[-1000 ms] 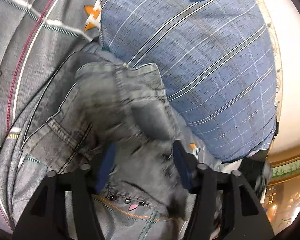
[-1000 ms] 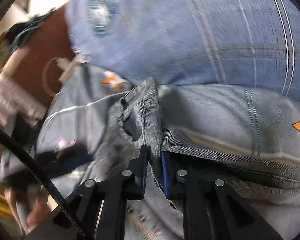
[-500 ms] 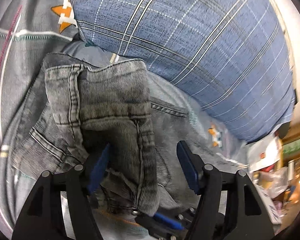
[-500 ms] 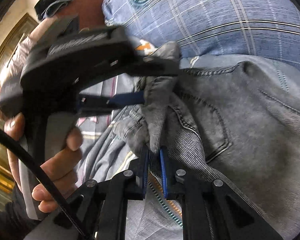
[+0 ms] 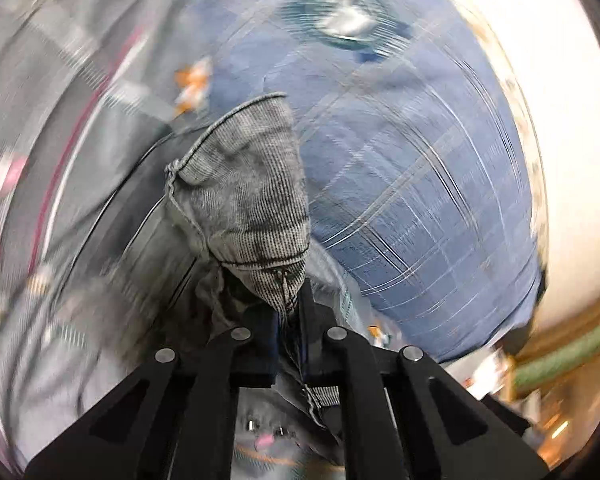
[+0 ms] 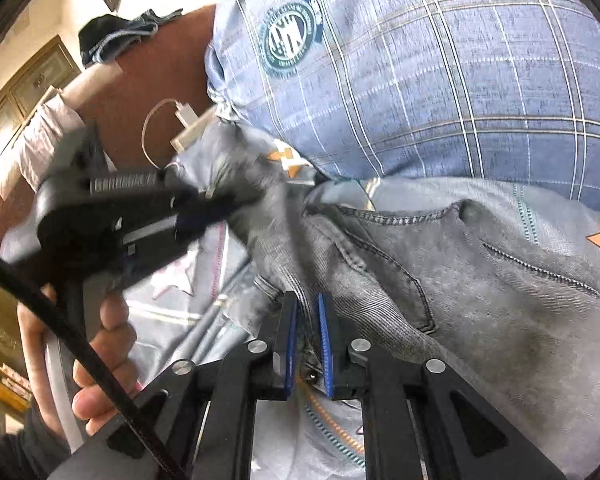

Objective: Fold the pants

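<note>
The pants (image 6: 480, 280) are rough, faded grey denim with raised stitching; the pillow (image 6: 440, 80) is matt blue plaid cloth; the right gripper (image 6: 308, 344) looks like matt black plastic with ridged blue pads (image 6: 327, 352); the headboard (image 6: 148, 92) is possibly smooth wood.

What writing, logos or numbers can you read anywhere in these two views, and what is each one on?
None reads as legible text.
Round teal and white crest on the blue plaid pillow: ring lettering too small to read in the right view, smeared by motion blur in the left view.
Ribbed strip on the black left gripper: a pattern, no letters made out.
Grey denim pants: no label showing.
</note>
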Tool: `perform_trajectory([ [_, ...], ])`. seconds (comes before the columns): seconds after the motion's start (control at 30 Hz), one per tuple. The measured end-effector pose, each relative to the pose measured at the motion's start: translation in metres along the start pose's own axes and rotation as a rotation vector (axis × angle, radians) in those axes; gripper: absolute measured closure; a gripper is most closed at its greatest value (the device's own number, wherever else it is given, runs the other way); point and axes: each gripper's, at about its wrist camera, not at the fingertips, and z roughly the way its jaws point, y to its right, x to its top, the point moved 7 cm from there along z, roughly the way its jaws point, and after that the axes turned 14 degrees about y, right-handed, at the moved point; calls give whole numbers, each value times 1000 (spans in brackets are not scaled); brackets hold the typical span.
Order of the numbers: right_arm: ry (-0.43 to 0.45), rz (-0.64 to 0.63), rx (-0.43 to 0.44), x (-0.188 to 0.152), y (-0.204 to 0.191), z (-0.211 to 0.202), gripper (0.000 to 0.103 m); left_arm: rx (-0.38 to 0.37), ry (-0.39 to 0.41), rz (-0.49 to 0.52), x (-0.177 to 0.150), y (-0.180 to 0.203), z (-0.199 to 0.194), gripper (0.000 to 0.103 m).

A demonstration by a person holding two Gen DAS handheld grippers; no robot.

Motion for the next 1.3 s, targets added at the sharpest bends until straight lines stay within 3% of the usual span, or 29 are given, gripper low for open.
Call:
perform_trajectory([
  [0.07,-51,-24,-3,-19,-6,6,94,38,0,-102,-13,-33,-9,97],
  [0.17,-153,-27,-22,-56,-7,22,89,177,-56,-151,-41,-80,-5,97],
  [0.23,-193,4,-39,-69,-1,27,85,196,-111,-163,-50,-93,3,95],
  [0.3,-185,39,-31,-71,2,22,79,193,-108,-128,-48,-90,2,92],
  [0.33,-173,52,-34,-68,4,15,74,192,-103,-113,-48,-86,1,81],
  [0.37,-160,58,-41,-63,5,6,60,196,-90,-78,-47,-80,0,64],
  [0.4,-146,59,-48,-59,7,-2,48,210,-79,-47,-46,-77,0,59],
  [0.43,-126,59,-63,-54,10,-21,47,226,-63,-17,-45,-75,0,59],
  [0.5,-115,72,-81,-49,19,-43,47,236,-66,24,-47,-72,5,66],
  [0.53,-109,94,-89,-47,27,-57,47,241,-59,50,-46,-70,6,90],
  [0.57,-103,127,-102,-46,38,-70,47,233,-52,69,-44,-68,5,96],
  [0.67,-59,229,-132,-41,75,-105,47,127,32,88,-28,-45,-6,97],
  [0.73,6,289,-181,-35,107,-130,47,151,98,135,-20,-41,-10,97],
  [0.77,29,312,-209,-32,120,-138,47,191,85,138,-22,-48,-3,97],
  [0.83,75,376,-276,-26,153,-159,47,299,-44,124,-39,-74,24,97],
  [0.93,135,487,-303,-15,186,-185,47,329,-72,80,-46,-85,26,95],
  [1.0,185,508,-311,-5,198,-208,47,330,-33,114,-37,-74,18,79],
  [1.03,211,512,-335,1,205,-223,46,313,7,135,-32,-66,11,59],
  [1.07,226,514,-358,5,211,-233,45,301,50,166,-28,-56,6,47],
  [1.17,245,519,-451,11,237,-266,37,310,138,299,-25,-30,-3,47],
  [1.3,278,613,-506,3,280,-297,37,312,230,528,-33,5,-19,43],
])
